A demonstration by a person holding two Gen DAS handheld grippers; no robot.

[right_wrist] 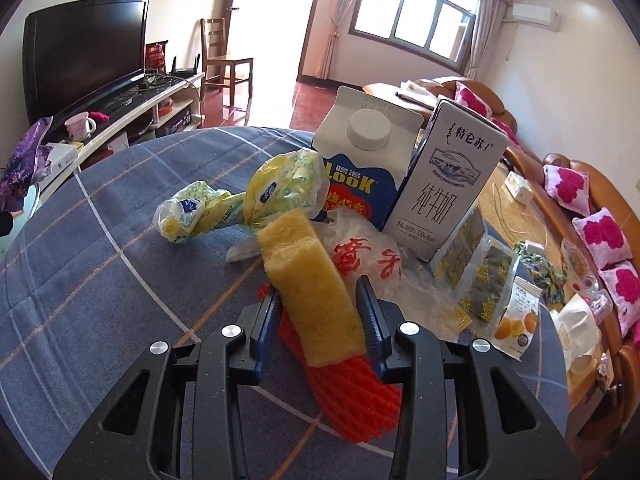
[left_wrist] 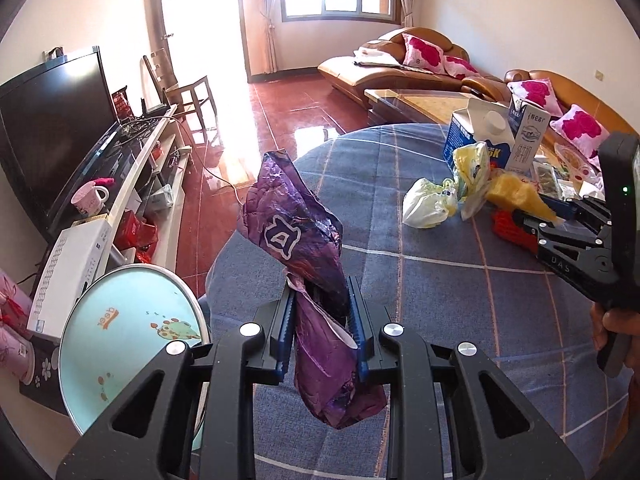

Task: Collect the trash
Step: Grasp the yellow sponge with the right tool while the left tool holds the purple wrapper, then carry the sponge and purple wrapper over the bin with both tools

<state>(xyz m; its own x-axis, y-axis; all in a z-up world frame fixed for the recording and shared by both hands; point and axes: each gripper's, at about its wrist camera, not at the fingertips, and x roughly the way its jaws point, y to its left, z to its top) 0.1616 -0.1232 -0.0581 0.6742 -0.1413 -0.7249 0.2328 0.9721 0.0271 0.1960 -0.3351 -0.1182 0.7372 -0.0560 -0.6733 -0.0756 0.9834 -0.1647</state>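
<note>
My left gripper [left_wrist: 322, 292] is shut on a crumpled purple foil wrapper [left_wrist: 288, 216], held above the left edge of the round table with its blue checked cloth [left_wrist: 440, 300]. The wrapper [right_wrist: 24, 160] also shows at the far left of the right wrist view. My right gripper [right_wrist: 319, 288] is shut on a yellow sponge [right_wrist: 312, 280], just above a red foam net [right_wrist: 352, 384]. In the left wrist view the right gripper [left_wrist: 548, 210] sits at the right with the sponge [left_wrist: 516, 192] sticking out towards the pile.
Behind the sponge stand a blue milk carton [right_wrist: 360, 168] and a white milk carton [right_wrist: 452, 184]. Yellow-green plastic bags [right_wrist: 224, 204], a white bag with red print [right_wrist: 360, 256] and snack packets [right_wrist: 480, 276] lie around them. A pale-blue round disc [left_wrist: 128, 344] is left of the table.
</note>
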